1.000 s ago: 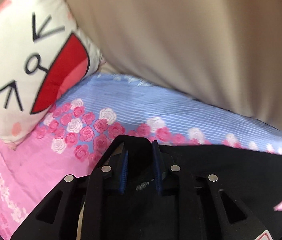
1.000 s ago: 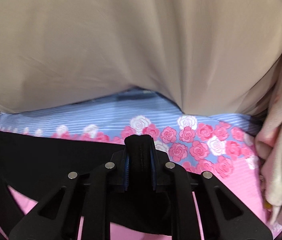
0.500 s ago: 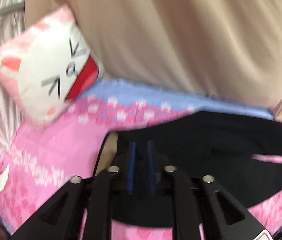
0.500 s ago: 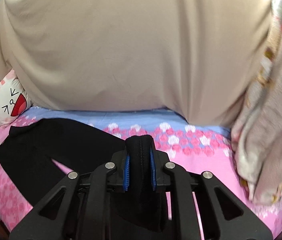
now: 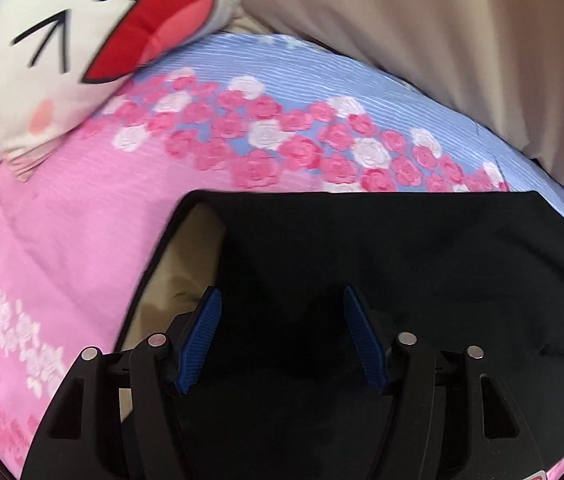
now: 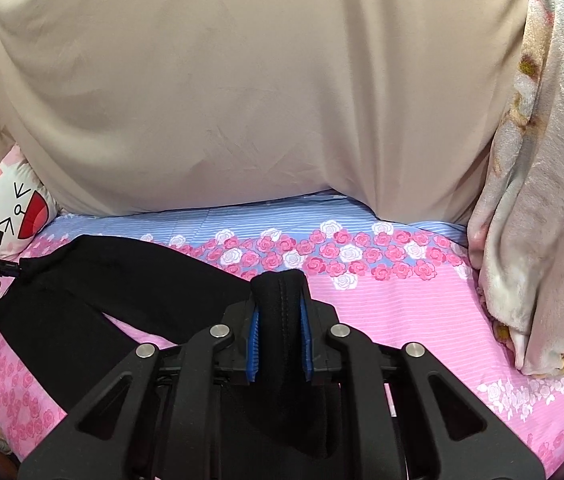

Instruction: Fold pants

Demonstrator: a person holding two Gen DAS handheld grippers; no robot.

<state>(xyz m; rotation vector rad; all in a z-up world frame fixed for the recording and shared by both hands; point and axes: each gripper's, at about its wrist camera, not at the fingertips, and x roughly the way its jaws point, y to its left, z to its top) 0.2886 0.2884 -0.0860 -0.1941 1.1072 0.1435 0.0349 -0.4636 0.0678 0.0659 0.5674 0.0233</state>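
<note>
I see the black pants point(image 6: 129, 280) lying lengthwise across the bed sheet point(image 6: 402, 304), one end toward the cat pillow point(image 6: 9, 208). My right gripper point(image 6: 279, 312) is clamped on a fold (thick hem), and my left gripper point(image 5: 277, 332) hangs spread wide above the fabric.

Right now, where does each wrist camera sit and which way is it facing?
Left wrist: sits on the left gripper, low over the black pants, facing the cat-face pillow; jaws spread open, nothing clamped.
Right wrist: sits on the right gripper, higher, facing the beige sheet and a floral blanket; jaws shut on a bunched pants fold. The other gripper shows at far left.
Shared: pants, pillow, beige sheet, rose-print bedsheet.
</note>
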